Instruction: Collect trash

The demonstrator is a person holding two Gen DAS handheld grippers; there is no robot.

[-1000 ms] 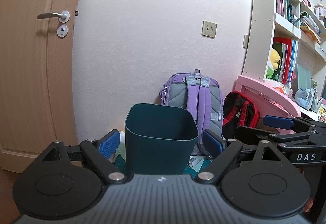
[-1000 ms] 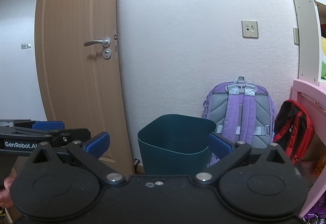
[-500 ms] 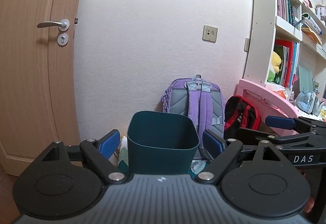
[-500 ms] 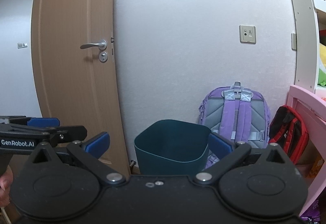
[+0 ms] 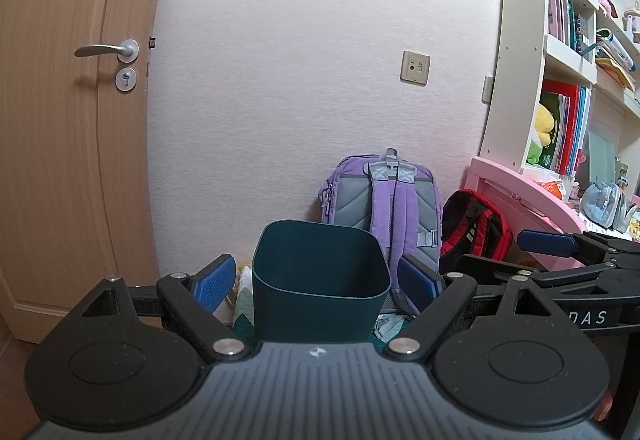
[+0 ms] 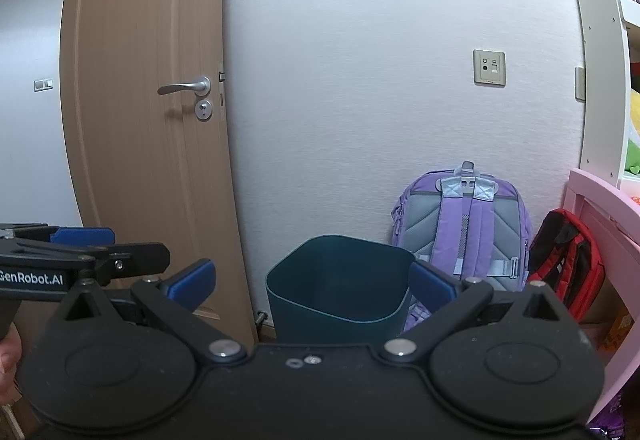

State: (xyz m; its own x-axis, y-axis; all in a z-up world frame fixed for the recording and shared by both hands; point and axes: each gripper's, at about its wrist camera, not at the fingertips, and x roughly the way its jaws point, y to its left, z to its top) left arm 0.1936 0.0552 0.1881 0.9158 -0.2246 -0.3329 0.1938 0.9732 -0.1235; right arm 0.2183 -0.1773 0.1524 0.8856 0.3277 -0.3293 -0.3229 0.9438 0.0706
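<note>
Both tools wide open, nothing gripped. Left tool and right tool both point at the dark teal bin, which sits ahead of the blue pads by the wall. Purple backpack behind-right of bin, red backpack further right.

A wooden door with a silver handle fills the left of the frame. Low at centre right, a purple backpack leans against the wall beside a red backpack. A white bookshelf stands at the right edge above a pink desk.
</note>
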